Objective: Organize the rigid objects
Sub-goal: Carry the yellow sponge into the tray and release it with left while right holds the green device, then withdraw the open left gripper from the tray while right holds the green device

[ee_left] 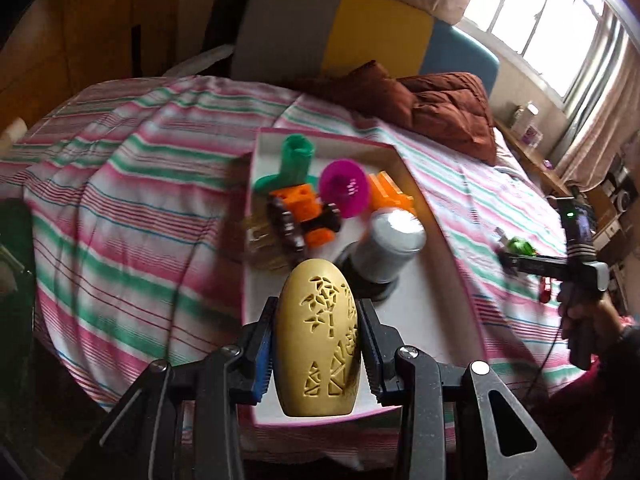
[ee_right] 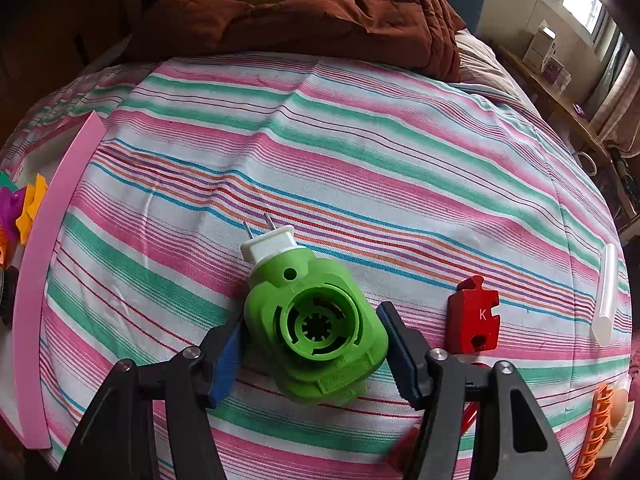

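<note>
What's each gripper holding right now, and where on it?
Left gripper clamps the yellow carved egg by its sides. Right gripper straddles the green plug; contact unclear.

Tan carved egg (ee_left: 318,340) upright (over tray (ee_left: 432,320)), green plug adapter (ee_right: 316,332) on bedspread (ee_right: 360,160)

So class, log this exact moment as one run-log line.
left gripper: shut on yellow carved egg, above pink-rimmed tray | right gripper: open around green plug on striped bedsheet | red puzzle piece: untouched
</note>
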Demonstrator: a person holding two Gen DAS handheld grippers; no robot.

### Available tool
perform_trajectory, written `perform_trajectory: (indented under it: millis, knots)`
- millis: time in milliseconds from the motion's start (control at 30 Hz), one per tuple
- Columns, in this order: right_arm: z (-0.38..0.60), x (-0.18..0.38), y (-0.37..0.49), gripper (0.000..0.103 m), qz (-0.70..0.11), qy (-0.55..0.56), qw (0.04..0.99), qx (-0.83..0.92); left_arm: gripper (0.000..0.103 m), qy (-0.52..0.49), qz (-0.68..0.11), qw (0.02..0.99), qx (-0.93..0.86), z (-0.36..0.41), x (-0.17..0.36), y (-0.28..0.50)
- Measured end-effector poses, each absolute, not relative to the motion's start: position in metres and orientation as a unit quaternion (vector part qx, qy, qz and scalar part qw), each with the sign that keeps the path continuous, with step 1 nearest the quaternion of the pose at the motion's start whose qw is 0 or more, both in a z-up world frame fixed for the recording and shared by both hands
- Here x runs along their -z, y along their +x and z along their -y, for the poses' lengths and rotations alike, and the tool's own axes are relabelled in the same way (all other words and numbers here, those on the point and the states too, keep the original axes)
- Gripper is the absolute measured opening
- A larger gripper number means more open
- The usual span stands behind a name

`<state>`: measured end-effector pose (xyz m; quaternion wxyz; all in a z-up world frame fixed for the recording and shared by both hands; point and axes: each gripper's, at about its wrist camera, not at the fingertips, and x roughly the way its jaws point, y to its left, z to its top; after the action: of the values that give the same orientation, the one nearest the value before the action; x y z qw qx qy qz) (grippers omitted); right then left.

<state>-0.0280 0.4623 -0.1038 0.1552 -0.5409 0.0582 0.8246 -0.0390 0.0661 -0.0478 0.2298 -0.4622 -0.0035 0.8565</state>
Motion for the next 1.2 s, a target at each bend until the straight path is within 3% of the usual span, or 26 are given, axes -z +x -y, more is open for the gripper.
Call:
perform_trajectory:
  millis: [533, 833, 1200]
  knots:
    - [-0.463, 0.104, -0.027, 0.063, -0.056, -0.541, 0.154, -0.825, 0.037, -0.441, -0.056, 0.193, -0.874, -0.076, 0.062, -0.057]
    - [-0.461, 0.104, -0.026, 0.063, -0.05, -0.541, 0.155, -0.825, 0.044, -0.446, -0.037, 0.173, -0.877, -0.066, 0.059, -0.052]
    - [-0.459, 0.104, -0.025, 0.063, -0.044, -0.541, 0.157, -0.825, 0.045, -0.431, -0.034, 0.168, -0.886, -0.065, 0.043, -0.039]
